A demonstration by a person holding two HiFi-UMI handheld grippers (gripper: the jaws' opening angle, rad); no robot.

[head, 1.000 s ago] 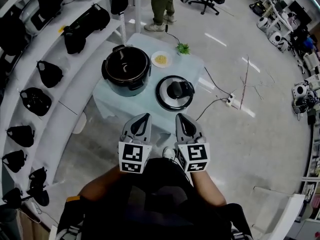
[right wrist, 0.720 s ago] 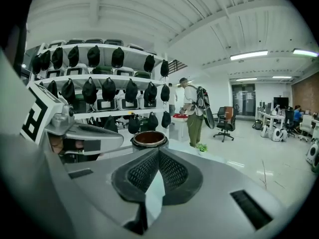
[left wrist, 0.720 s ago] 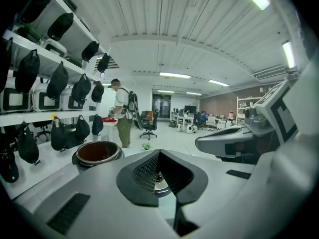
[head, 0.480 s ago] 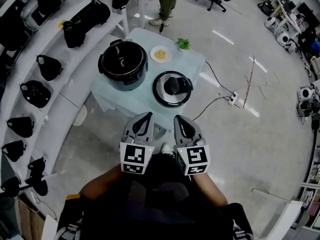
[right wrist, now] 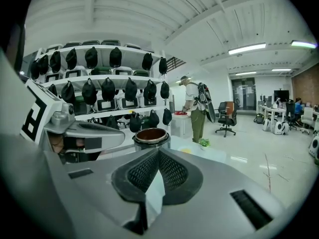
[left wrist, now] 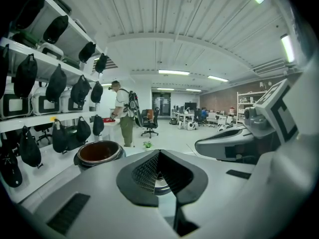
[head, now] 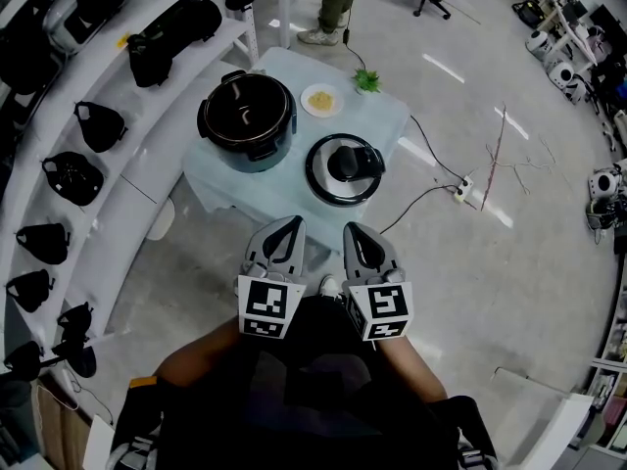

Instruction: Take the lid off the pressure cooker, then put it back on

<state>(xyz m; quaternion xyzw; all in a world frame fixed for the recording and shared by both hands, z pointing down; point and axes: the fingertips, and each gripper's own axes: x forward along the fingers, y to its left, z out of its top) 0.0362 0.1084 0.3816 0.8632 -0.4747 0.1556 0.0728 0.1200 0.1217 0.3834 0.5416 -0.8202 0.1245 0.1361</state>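
Both grippers are held side by side, close in front of the person's body and short of the tabletop (head: 284, 192), touching nothing. The left gripper (head: 290, 223) has its 2 jaws together: in the left gripper view the ribbed black pads meet at the tip and nothing is caught between them. The right gripper (head: 352, 227) is the same, with its jaws brought together at the tip and empty. Each gripper carries 1 cube with black-and-white square markers. These are patterns, not words, and they are the only print clear enough to make out.

The pressure cooker (head: 247, 120) stands open on the left part of the tabletop, which is covered with a pale blue cloth. The inside of the pot looks dark from above, and its rim looks coppery in the gripper views. Its lid (head: 344, 169) is off and lies flat on the tabletop to the right of the cooker, near it but not touching, with its black handle facing up. The lid is the item nearest the grippers.

Behind the lid sit 1 small white plate (head: 320, 99) with something yellow on it and 1 small green plant (head: 367, 80). White shelves (head: 132, 169) with black bags (head: 101, 125) curve along the left. A person (head: 335, 3) stands at the far side of the tabletop.
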